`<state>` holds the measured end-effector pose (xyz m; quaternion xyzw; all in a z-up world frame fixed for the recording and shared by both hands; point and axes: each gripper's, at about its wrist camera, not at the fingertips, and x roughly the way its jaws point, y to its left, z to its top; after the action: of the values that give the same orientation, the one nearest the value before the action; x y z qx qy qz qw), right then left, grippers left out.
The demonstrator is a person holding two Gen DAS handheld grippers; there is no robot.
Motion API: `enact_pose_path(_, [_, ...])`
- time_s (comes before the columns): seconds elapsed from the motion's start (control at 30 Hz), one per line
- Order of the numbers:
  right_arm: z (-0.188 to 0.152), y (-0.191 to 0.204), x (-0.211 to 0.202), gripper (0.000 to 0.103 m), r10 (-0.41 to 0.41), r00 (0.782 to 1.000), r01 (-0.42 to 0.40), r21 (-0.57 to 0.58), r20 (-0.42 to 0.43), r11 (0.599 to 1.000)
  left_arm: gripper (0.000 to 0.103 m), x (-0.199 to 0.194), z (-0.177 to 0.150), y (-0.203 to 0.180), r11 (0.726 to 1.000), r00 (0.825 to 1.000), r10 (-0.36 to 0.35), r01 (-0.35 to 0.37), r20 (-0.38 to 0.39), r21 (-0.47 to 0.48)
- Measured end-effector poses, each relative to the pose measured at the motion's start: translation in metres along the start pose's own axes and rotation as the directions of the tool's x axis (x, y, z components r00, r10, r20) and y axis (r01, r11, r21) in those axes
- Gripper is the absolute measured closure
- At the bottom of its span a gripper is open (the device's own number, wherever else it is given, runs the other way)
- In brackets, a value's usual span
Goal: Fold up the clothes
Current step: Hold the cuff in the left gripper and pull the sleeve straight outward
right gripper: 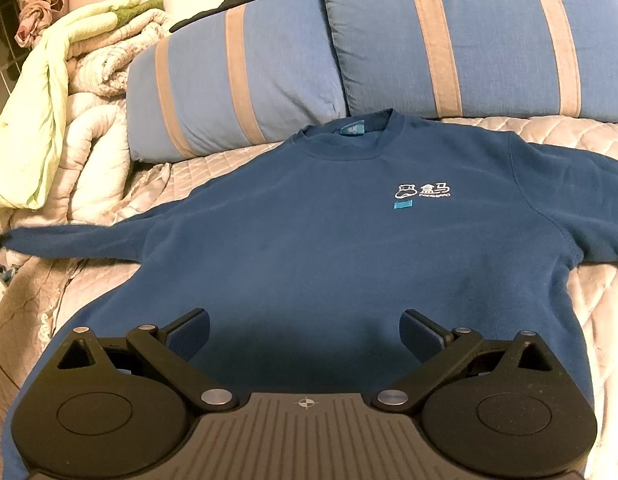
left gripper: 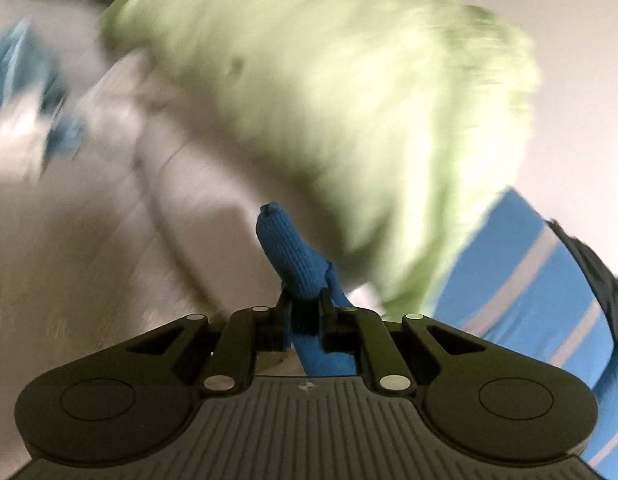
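A dark blue sweatshirt (right gripper: 329, 232) with a white chest logo lies face up and spread flat on the quilted bed, collar toward the pillows, both sleeves out sideways. My right gripper (right gripper: 305, 336) is open and empty, just above the sweatshirt's lower body. In the blurred left wrist view my left gripper (left gripper: 305, 304) is shut on the blue sleeve cuff (left gripper: 289, 256), which sticks up between the fingers. The tip of that left sleeve (right gripper: 33, 240) reaches the frame's left edge in the right wrist view.
Two blue pillows with tan stripes (right gripper: 469, 40) lie behind the collar. A pale green blanket and rolled quilts (right gripper: 69, 100) are piled at the left; the blanket also fills the left wrist view (left gripper: 329, 100). The quilted bedspread (right gripper: 597, 300) shows around the sweatshirt.
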<state>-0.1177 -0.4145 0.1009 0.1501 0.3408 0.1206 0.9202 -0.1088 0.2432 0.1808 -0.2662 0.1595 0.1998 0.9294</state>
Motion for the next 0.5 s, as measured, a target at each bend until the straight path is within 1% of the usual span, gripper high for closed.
enact_pose_path(0.1, [0.0, 0.0, 0.0, 0.002, 0.002, 1.0, -0.002, 0.002, 0.003, 1.0, 0.092, -0.01, 0.005, -0.041, 0.992, 0.999, -0.033, 0.029, 0.028, 0.125])
enact_pose_path(0.2, [-0.001, -0.001, -0.001, 0.002, 0.005, 1.0, -0.005, 0.005, 0.008, 1.0, 0.092, -0.016, 0.002, -0.076, 0.971, 0.996, -0.071, 0.059, 0.047, 0.231])
enact_pose_path(0.3, [-0.001, -0.002, -0.002, 0.002, 0.008, 1.0, -0.008, 0.006, 0.013, 1.0, 0.092, -0.022, -0.007, -0.109, 0.942, 0.991, -0.121, 0.098, 0.054, 0.322])
enact_pose_path(0.37, [-0.001, -0.002, -0.002, 0.002, 0.011, 1.0, -0.011, 0.006, 0.015, 1.0, 0.092, -0.024, -0.017, -0.132, 0.914, 0.987, -0.15, 0.116, 0.059, 0.389])
enact_pose_path(0.5, [-0.001, -0.003, -0.004, 0.002, 0.017, 1.0, -0.017, 0.012, 0.018, 1.0, 0.092, -0.019, -0.031, -0.166, 0.869, 0.978, -0.203, 0.161, 0.04, 0.468])
